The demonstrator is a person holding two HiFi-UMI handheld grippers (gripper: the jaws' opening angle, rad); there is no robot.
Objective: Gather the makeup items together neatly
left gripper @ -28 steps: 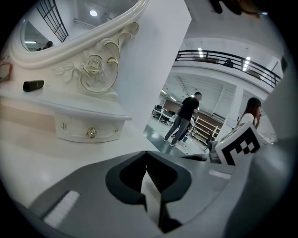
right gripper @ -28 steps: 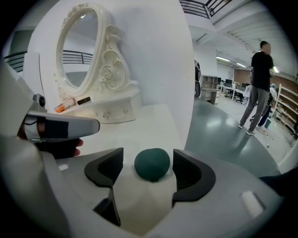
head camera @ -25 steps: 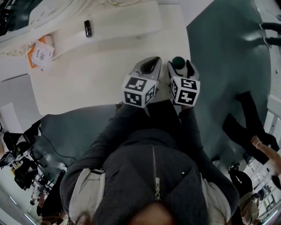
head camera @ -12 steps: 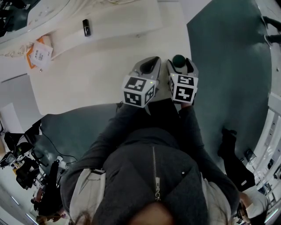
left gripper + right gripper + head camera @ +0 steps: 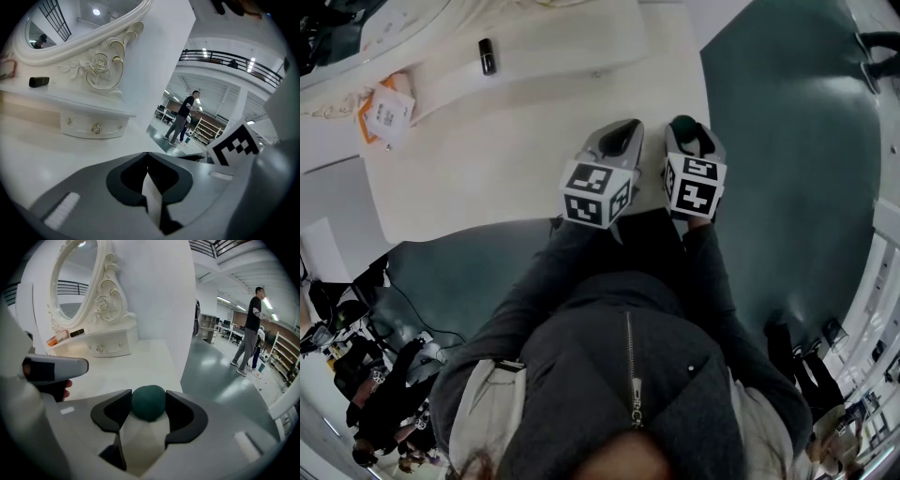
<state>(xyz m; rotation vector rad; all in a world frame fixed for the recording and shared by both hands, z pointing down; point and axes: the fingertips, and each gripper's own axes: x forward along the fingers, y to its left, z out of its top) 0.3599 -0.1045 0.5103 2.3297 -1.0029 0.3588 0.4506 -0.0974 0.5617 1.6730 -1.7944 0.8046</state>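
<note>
A dark green makeup sponge (image 5: 148,402) sits between the pads of my right gripper (image 5: 149,398), near the white vanity table's (image 5: 487,173) right edge. The jaws have just been closing, and both pads now press on the sponge (image 5: 683,126). In the head view my right gripper (image 5: 692,133) is beside my left gripper (image 5: 623,133). My left gripper (image 5: 148,157) is shut with nothing in it. A black lipstick tube (image 5: 487,57) lies on the raised shelf far to the left, and an orange and white item (image 5: 386,111) lies further left.
An ornate white mirror (image 5: 77,282) stands on the shelf over a small drawer (image 5: 93,126). The tabletop ends just right of my grippers, above a dark green floor (image 5: 787,141). People stand on that floor in the distance.
My right gripper's jaws have closed in on the green sponge, which shows less in the head view. Neither gripper has shifted. People in the background have moved.
</note>
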